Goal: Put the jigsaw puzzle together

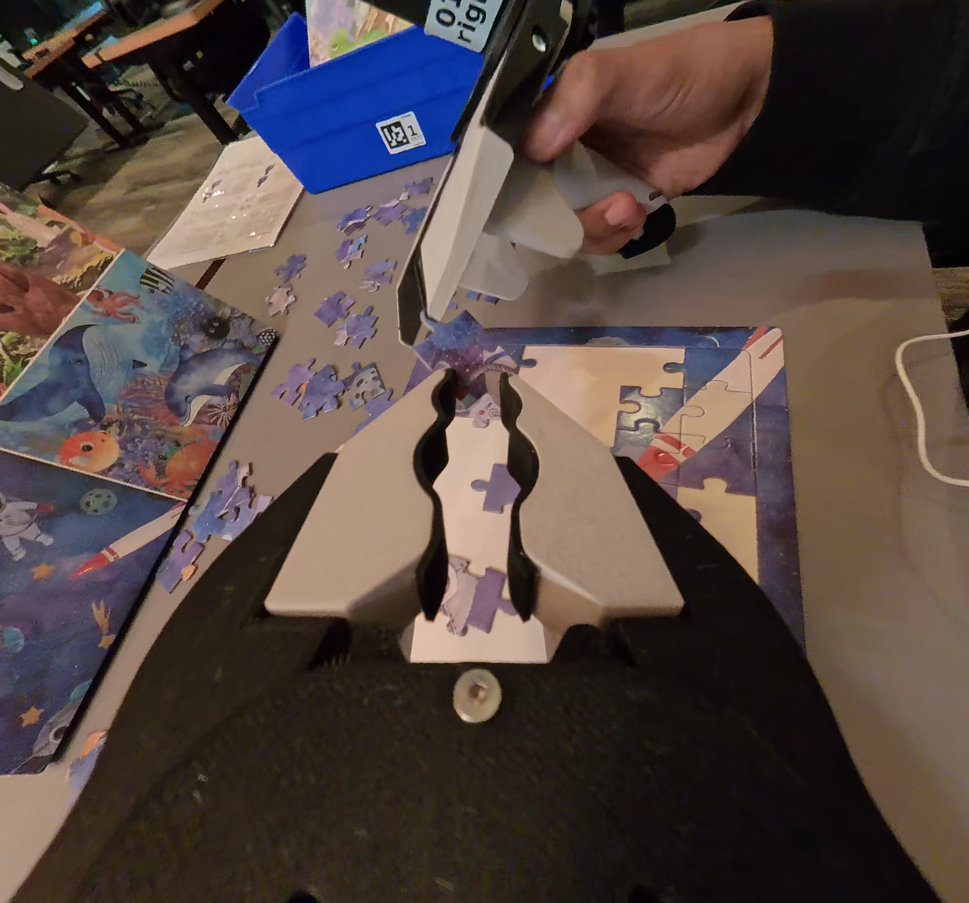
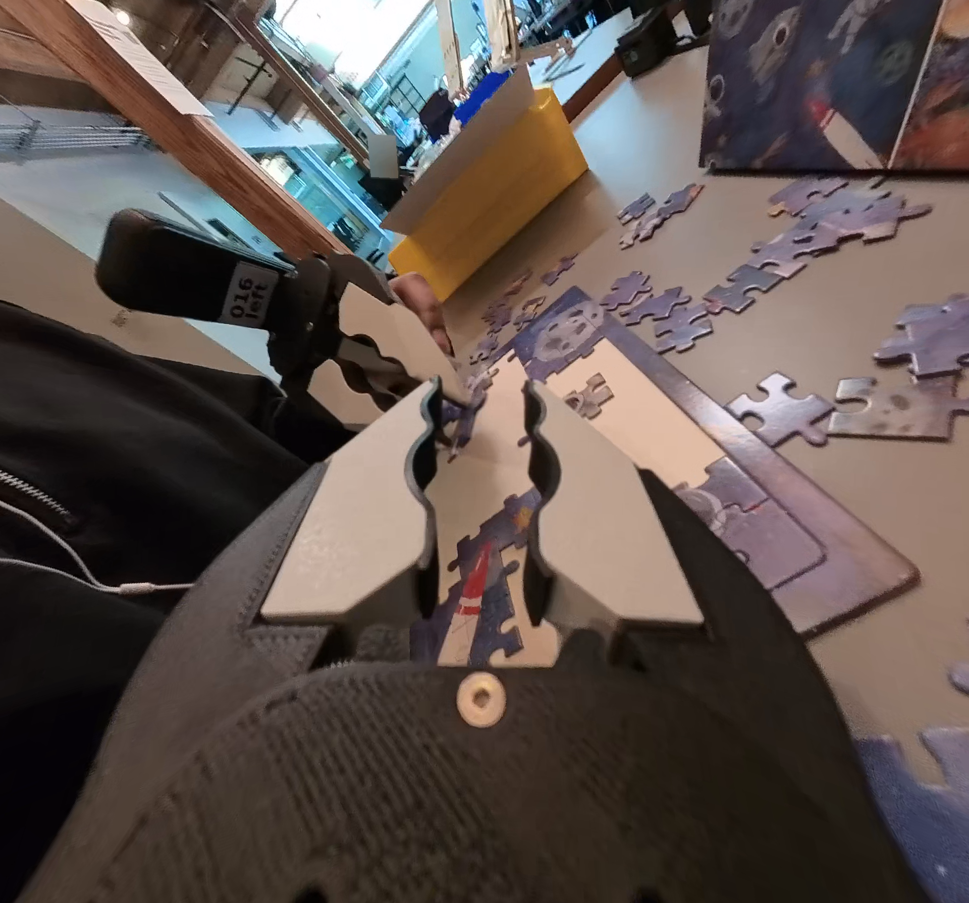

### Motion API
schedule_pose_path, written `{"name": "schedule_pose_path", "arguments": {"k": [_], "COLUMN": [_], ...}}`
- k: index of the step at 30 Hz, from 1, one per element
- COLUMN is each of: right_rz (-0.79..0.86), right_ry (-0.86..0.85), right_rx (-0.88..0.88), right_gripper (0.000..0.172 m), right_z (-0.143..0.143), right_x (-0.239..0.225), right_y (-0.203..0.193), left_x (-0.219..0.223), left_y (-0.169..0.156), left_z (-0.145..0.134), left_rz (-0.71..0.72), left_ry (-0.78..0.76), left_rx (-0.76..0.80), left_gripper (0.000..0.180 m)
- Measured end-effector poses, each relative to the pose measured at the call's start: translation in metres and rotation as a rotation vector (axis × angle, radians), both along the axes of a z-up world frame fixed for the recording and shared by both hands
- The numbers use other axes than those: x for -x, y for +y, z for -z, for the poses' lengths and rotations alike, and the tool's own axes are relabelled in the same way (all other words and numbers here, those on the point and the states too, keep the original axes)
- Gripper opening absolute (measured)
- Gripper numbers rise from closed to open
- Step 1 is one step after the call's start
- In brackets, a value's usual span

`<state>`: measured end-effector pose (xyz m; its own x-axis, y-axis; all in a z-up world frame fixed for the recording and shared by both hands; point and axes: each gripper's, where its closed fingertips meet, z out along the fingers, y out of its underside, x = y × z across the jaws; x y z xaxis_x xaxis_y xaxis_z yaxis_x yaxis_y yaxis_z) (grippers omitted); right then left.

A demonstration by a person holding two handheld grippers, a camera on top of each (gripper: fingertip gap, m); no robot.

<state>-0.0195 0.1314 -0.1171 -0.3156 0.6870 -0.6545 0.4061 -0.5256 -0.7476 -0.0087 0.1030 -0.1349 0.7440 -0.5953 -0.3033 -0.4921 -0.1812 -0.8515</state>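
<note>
Both grippers open over puzzle tray

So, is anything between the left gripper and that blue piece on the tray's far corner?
Yes: an astronaut piece lies at the tips of the left gripper, and the right gripper stands beside the blue piece.

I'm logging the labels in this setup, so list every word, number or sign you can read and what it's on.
I don't quote writing; these are the things that bear it:
White label, clear print: black body of the right gripper.
Second white label, clear print: black body of the left gripper.
White sticker with a square code: front of the blue bin.
Paper sheet on the wooden beam: too small to read.
</note>
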Motion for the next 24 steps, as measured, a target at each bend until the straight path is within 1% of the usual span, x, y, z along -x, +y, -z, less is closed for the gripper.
{"name": "schedule_pose_path", "arguments": {"k": [1,6,7,9,12,14,16,17,20,22,24], "right_rz": [-0.003,-0.025,-0.025,-0.011,0.076,0.156,0.221,0.244,0.274,0.296,0.306], "right_ry": [-0.010,-0.012,-0.018,-0.027,-0.007,0.063,0.172,0.214,0.293,0.338,0.362], "right_rx": [-0.007,0.019,0.021,0.019,0.040,0.094,0.148,0.156,0.105,0.079,0.087], "right_gripper": [0.027,0.000,0.000,0.000,0.000,0.000,0.000,0.000,0.000,0.000,0.000], "right_z": [0.002,0.002,0.004,0.006,0.003,-0.010,-0.029,-0.037,-0.051,-0.059,-0.063], "right_x": [-0.001,-0.006,-0.007,-0.010,-0.016,-0.024,-0.032,-0.035,-0.035,-0.032,-0.032], "right_y": [-0.001,-0.010,-0.011,-0.012,-0.001,0.012,0.021,0.022,0.012,0.005,0.002], "left_x": [-0.001,-0.002,-0.001,0.002,0.011,0.012,0.000,-0.005,-0.023,-0.030,-0.030], "left_y": [-0.001,-0.004,-0.003,-0.001,0.003,0.006,0.007,0.008,0.008,0.006,0.004], "left_z": [0.000,-0.002,-0.002,-0.004,0.001,0.007,0.006,0.002,-0.018,-0.023,-0.027], "left_rz": [0.004,0.011,0.004,-0.021,-0.086,-0.127,-0.110,-0.109,-0.040,0.010,0.030], "left_ry": [-0.006,-0.032,-0.038,-0.057,-0.103,-0.222,-0.438,-0.560,-0.906,-1.023,-1.082], "left_rx": [-0.002,-0.004,-0.008,-0.020,0.007,0.085,0.188,0.229,0.299,0.344,0.343], "left_gripper": [0.015,0.015,0.016,0.024,0.037,0.047,0.051,0.049,0.039,0.026,0.013]}}
